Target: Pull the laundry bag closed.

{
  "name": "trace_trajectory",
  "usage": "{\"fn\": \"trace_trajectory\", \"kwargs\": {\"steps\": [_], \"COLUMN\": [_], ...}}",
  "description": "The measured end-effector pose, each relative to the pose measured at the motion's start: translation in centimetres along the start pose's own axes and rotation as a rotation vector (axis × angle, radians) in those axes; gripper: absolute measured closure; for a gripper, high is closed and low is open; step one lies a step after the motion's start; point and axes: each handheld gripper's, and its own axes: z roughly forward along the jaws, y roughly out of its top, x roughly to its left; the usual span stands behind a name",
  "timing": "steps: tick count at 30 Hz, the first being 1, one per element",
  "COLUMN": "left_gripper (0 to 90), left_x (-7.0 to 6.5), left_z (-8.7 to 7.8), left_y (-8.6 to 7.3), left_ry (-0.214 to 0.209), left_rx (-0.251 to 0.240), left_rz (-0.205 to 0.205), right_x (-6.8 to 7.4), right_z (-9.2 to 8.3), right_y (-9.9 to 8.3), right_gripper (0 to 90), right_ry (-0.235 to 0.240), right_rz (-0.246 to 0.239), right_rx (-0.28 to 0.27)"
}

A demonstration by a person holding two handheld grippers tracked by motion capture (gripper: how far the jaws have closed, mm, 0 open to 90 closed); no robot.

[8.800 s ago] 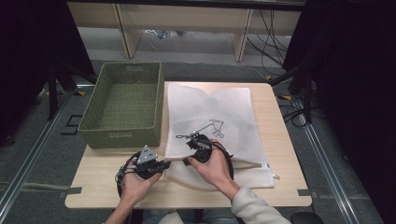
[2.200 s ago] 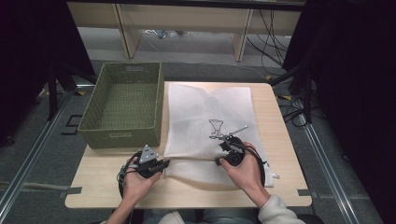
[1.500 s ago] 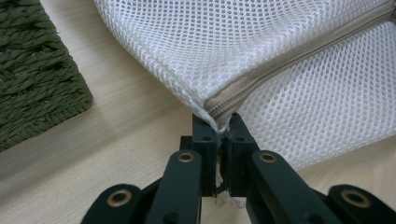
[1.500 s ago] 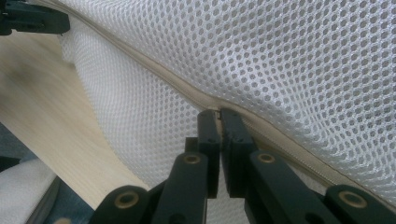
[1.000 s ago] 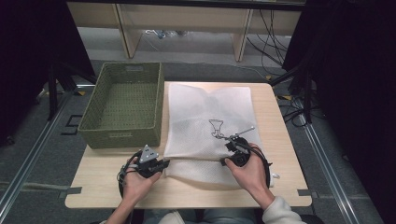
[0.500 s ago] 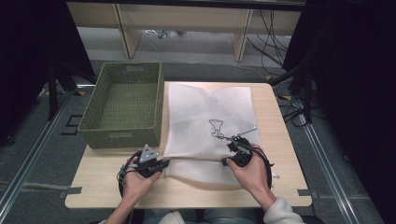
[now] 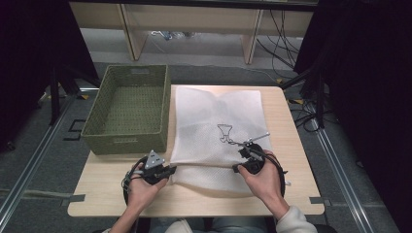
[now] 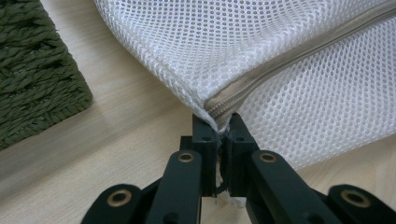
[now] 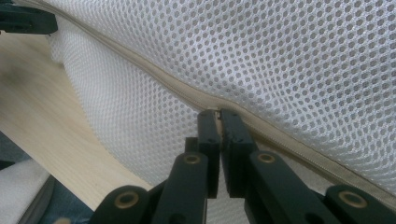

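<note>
Nearest to me, the person's two hands rest low over the front part of the wooden table [image 7: 204,204], each holding a gripper. The left gripper [image 8: 218,128] is clenched on the corner of the white mesh bag [image 7: 218,121], right where the beige zipper [image 8: 299,53] ends; a pinch of mesh and tape sits squeezed between its jaws. From that grip the zipper runs away up and to the right, with mesh on either side of it.

The right gripper [image 9: 217,114] is pressed tight too, biting on the zipper line farther along the same edge of the bag. I cannot make out whether it has the slider or just the tape. Past its tips the mesh rises away, and bare tabletop shows off to its left.

Beyond both grippers the bag lies spread flat on the table, stretching away from the hands. Something dark and wiry [image 7: 228,136] shows through the mesh just ahead of the right gripper.

Ahead of the left gripper, just beside the bag's left edge, stands a green woven basket [image 7: 127,141].
</note>
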Motion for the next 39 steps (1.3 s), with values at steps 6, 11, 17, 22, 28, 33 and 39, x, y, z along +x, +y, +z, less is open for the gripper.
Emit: {"fn": "trace_trajectory", "kwargs": {"steps": [6, 11, 17, 22, 28, 33, 39], "left_gripper": [84.7, 84.7, 84.7, 84.7, 84.7, 84.7, 84.7], "left_x": [0.1, 0.1, 0.1, 0.1, 0.1, 0.1, 0.1], "left_z": [-0.1, -0.1, -0.1, -0.1, -0.1, -0.1, -0.1], "left_y": [0.0, 0.0, 0.0, 0.0, 0.0, 0.0, 0.0], "left_ry": [0.0, -0.001, -0.001, -0.003, -0.002, -0.003, -0.004], "left_rx": [0.012, 0.012, 0.014, 0.012, 0.012, 0.014, 0.014], "left_rz": [0.003, 0.0, 0.009, -0.003, -0.006, -0.003, -0.004], "right_x": [0.0, 0.0, -0.4, -0.5, -0.7, -0.8, -0.9], "right_z": [-0.1, -0.2, -0.3, -0.3, -0.3, -0.3, -0.4], "right_y": [0.0, -0.1, -0.1, -0.2, -0.3, -0.4, -0.5], "right_gripper": [88.4, 88.4, 88.4, 88.4, 88.4, 88.4, 88.4], "right_ry": [0.005, -0.016, -0.005, -0.005, -0.014, -0.008, -0.006], "right_rz": [0.006, 0.006, -0.012, -0.005, 0.0, 0.012, 0.023], "right_rx": [0.005, 0.008, -0.002, 0.001, 0.004, 0.007, 0.009]}}
